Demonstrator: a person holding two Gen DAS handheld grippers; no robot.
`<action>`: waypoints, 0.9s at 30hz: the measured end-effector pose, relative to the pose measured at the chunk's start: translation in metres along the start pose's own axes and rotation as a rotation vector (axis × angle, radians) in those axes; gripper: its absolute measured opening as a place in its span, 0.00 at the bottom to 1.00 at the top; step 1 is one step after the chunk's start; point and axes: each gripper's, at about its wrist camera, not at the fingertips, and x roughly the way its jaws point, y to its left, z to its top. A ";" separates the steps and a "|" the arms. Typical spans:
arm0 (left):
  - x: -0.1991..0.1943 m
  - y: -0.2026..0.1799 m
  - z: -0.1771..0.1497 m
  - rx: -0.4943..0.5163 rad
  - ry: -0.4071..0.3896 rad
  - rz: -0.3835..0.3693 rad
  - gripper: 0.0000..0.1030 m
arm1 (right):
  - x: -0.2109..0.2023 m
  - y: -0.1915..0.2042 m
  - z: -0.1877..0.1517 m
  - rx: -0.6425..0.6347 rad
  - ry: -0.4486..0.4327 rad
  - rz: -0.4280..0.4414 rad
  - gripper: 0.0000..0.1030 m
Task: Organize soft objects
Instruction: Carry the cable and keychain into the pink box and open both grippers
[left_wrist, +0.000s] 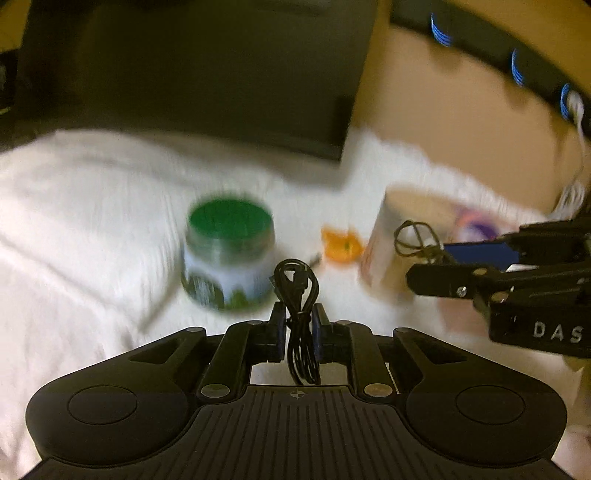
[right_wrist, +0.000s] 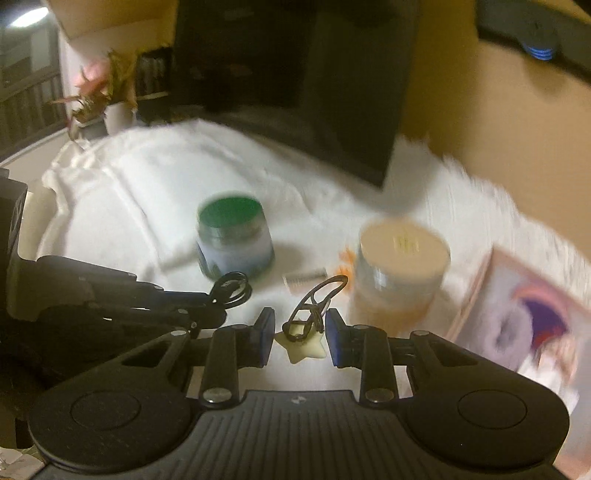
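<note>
White fleecy cloth (right_wrist: 122, 192) covers the surface, with a dark slab (left_wrist: 207, 81) standing at the back against a tan wall; both views are smeared by motion, so fine detail is lost. At the far left of the right wrist view sits a potted plant (right_wrist: 107, 99). Next along, the left gripper (left_wrist: 298, 317) has its jaws clamped on a bundled black cable (left_wrist: 297, 291), whose loop rises above the blue pads and whose tail hangs down between the fingers. Behind it stands a green-lidded jar (left_wrist: 229, 251), then a small orange thing (left_wrist: 341, 247) too blurred to name, then a tan-lidded jar (right_wrist: 402, 266). The right gripper (right_wrist: 300, 338) holds a pale star (right_wrist: 304, 349) wound with thin brown cord (right_wrist: 317, 299); its jaws stand partly apart, and whether the pads press the star's points or only bracket it I cannot tell, though it appears to hang clear of the cloth. Furthest right lies a printed box (right_wrist: 517, 317). My reading is that both soft items are picked up and being carried, so the sorting itself is not yet done. The next move calls for choosing a spot for each, probably together on bare cloth away from the jars, lowering without snagging the loops on each other, and opening only once the load rests.
</note>
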 end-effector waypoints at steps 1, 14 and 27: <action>-0.005 0.001 0.009 -0.002 -0.021 -0.002 0.16 | -0.005 0.001 0.009 -0.013 -0.022 0.000 0.28; -0.017 -0.032 0.113 0.038 -0.170 -0.093 0.16 | -0.083 -0.060 0.071 -0.015 -0.204 -0.145 0.28; 0.083 -0.183 0.082 0.180 0.123 -0.408 0.17 | -0.105 -0.193 -0.011 0.337 -0.146 -0.342 0.29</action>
